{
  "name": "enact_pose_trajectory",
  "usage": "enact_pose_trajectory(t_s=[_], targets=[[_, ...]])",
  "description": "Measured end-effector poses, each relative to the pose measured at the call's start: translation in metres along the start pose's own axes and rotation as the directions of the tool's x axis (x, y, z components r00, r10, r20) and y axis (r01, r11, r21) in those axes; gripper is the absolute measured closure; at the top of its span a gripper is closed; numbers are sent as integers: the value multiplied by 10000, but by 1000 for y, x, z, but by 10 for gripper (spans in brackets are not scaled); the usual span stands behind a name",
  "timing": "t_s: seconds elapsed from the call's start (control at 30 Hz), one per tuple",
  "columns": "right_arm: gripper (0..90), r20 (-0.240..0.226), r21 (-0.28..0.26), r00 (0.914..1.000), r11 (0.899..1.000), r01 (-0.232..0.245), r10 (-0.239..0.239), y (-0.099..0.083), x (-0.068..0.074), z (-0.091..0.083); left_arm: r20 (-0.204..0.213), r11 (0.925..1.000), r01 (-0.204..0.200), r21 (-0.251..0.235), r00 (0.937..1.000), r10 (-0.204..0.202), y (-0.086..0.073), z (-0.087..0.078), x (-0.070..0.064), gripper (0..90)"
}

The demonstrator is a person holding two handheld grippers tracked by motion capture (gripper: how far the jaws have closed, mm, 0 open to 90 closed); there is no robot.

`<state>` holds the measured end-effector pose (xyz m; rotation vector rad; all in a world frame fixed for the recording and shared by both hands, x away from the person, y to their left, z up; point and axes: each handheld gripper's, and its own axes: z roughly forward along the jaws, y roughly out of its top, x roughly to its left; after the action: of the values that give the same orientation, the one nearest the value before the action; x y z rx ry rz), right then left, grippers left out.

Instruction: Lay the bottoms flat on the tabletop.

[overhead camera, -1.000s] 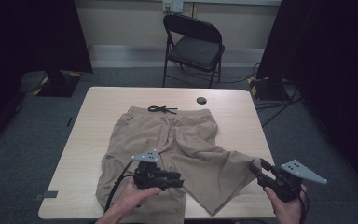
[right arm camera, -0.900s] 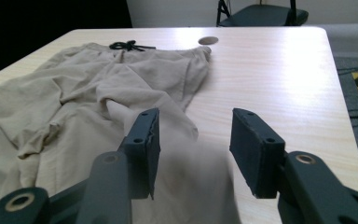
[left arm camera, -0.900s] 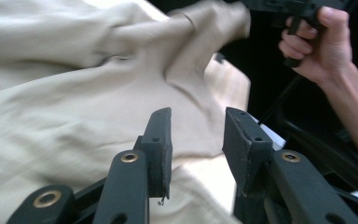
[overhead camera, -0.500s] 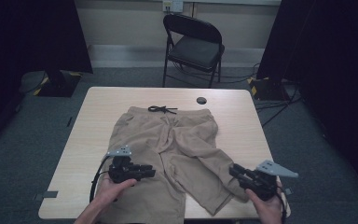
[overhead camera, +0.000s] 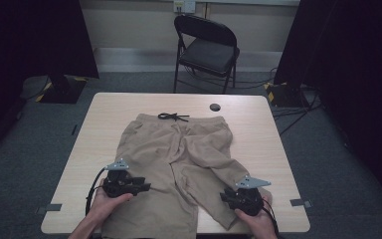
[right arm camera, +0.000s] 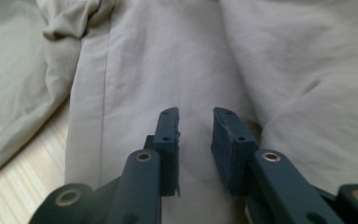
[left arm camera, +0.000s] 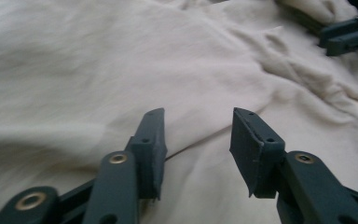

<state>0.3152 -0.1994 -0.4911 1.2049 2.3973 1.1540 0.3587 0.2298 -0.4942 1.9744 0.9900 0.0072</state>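
Grey carpet surrounds a pale wooden table (overhead camera: 104,114), with a black folding chair (overhead camera: 208,50) standing beyond its far edge and dark curtains at either side. Spread flat across the tabletop lies a pair of beige cotton shorts (overhead camera: 179,149), waistband toward the far edge with a black drawstring (overhead camera: 173,117) knotted at its middle, and both legs running toward the person's side; a small round black disc (overhead camera: 215,107) sits on the wood just beyond the waistband. Near the hem end of the leg on the person's left, the left gripper (overhead camera: 140,186) hovers low over the cloth, pointing across toward the other leg. From the left gripper view its jaws stand spread apart with only creased fabric between and under them, nothing caught, and the tips of the other tool show at the top right corner. At the hem of the leg on the person's right, which angles outward to the table's near corner, the right gripper (overhead camera: 225,196) rests close on the fabric. Seen from the right gripper view, its jaws are parted by a narrower gap, hanging over the cloth beside a stitched seam, with bare wood at lower left.
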Motion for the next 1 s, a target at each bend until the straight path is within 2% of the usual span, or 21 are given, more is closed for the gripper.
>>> enact_pose_trajectory(t_s=[0.13,0.23,0.33,0.4,0.43,0.5,0.53,0.6,0.67,0.73,0.8,0.87,0.9,0.93,1.0], targets=[[721,-217,85,9997,9999,115,-113,-2,7,2,-298,10000,25,8,9996,-25,-3,-2,4,520],[727,-615,64,9977,9996,283,-278,-3,19,4,-360,10000,-44,-35,9993,43,-4,-4,6,512],[727,-1070,161,9923,9978,640,-619,-3,34,8,-514,9999,-83,-91,9986,78,-7,-8,10,505],[716,-1563,197,9856,9975,679,-640,-2,44,11,-613,9997,-175,-185,9980,163,-10,-13,13,498],[693,-1546,290,9839,9950,955,-899,0,49,11,-614,9996,-104,-256,9981,88,-11,-15,15,498],[684,-1655,-13,9827,9965,838,-828,3,50,8,-612,9989,68,-457,9981,-96,-14,-18,19,498],[675,-1675,-289,9833,9973,677,-716,7,47,3,-607,9988,23,-479,9981,-52,-15,-19,20,499],[640,-1333,-915,9901,9953,320,-441,15,37,-12,-706,9984,-170,-542,9974,131,-16,-19,20,502],[601,-834,-1255,9963,9920,97,-203,22,22,-25,-746,9980,-243,-588,9970,198,-17,-19,19,504],[557,-322,-1523,9990,9877,-343,298,25,2,-37,-935,9973,-556,-476,9943,509,-18,-20,18,504],[519,127,-1646,9973,9839,-698,729,24,-18,-43,-980,9964,-682,-498,9932,631,-19,-21,18,504],[468,439,-1624,9912,9799,-1160,1246,21,-36,-41,-1085,9959,-780,-448,9914,727,-19,-22,18,510],[451,614,-1511,9888,9806,-1251,1357,19,-44,-37,-1076,9958,-766,-492,9917,709,-20,-23,19,511],[434,701,-1422,9854,9793,-1439,1550,17,-49,-33,-1165,9958,-808,-428,9903,753,-21,-24,19,511],[423,937,-1207,9821,9810,-1519,1636,14,-55,-24,-1244,9959,-753,-495,9899,687,-24,-29,21,511]])
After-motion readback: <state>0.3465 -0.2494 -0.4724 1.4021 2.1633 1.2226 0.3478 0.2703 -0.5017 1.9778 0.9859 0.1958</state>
